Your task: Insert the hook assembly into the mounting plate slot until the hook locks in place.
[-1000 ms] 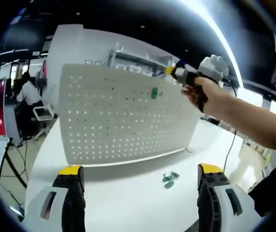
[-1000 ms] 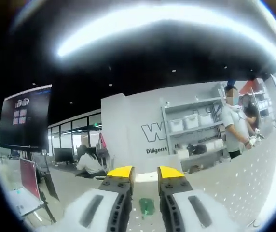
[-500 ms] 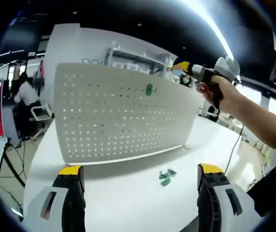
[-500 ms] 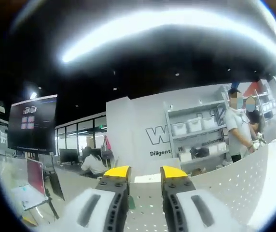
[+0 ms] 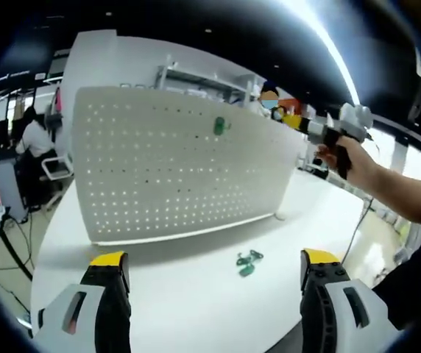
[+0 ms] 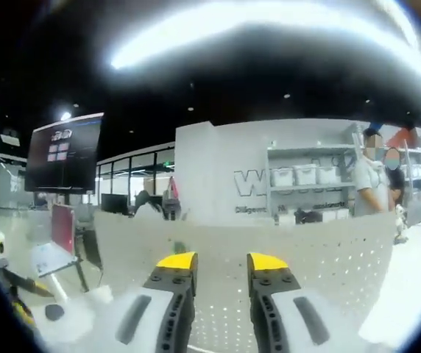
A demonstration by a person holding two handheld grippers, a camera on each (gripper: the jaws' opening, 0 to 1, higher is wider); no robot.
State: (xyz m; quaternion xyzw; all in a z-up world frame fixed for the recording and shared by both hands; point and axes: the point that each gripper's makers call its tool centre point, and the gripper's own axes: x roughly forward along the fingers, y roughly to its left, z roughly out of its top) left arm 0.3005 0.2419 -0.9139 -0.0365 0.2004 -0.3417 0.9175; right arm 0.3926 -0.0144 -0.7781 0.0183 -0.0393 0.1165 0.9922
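A white perforated mounting plate stands upright on a smooth white tabletop, its face dotted with rows of small round holes. A small green hook sits on the plate near its top edge, right of centre in the left gripper view; its long axis cannot be made out at this size.

In the left gripper view, the left gripper is held low over the tabletop, its yellow-tipped jaws spread wide with nothing between them. Between and beyond them, loose green hook parts lie in a small cluster on the tabletop in front of the plate.

To the right of the plate, a person's bare forearm reaches in, the hand wrapped around the right gripper, which is raised level with the plate's upper edge and points toward it.

In the right gripper view, that gripper's jaws stand a narrow gap apart, holding nothing, the plate's dotted surface just ahead.
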